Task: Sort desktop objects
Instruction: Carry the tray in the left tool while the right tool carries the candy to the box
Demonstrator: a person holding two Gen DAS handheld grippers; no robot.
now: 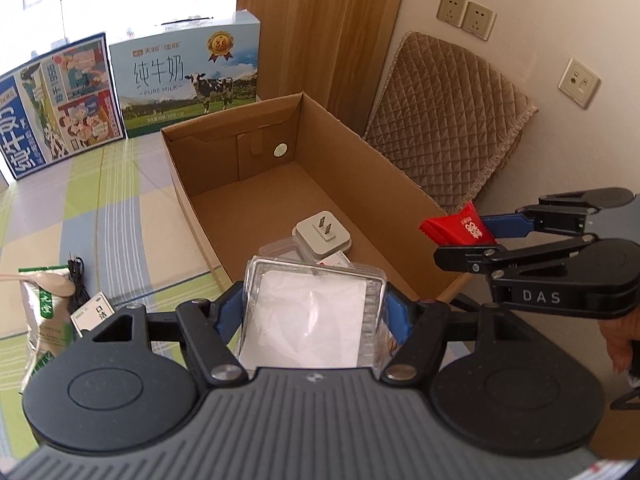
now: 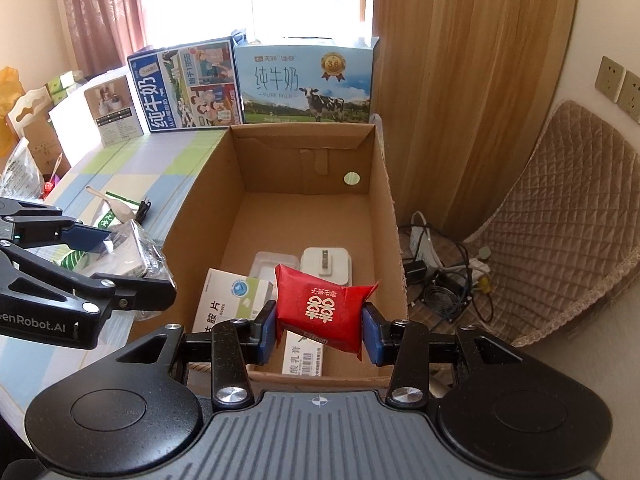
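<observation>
Both grippers carry items toward the open cardboard box [image 2: 304, 216] for sorting. Left gripper [image 1: 314, 312]: jaws clamped on a clear plastic case [image 1: 316, 300] at the box's near edge. Right gripper [image 2: 320, 330]: jaws pinching a red packet [image 2: 322, 304] above 2 cartons and a white charger [image 2: 326, 266] already inside.

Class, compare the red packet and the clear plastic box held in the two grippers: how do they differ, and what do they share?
The red packet is opaque with gold print; the clear plastic box is see-through, showing white paper. The packet is soft and crinkled; the box is rigid. The box looks wider. Each is clamped in a hand-held gripper near the cardboard box.
</observation>
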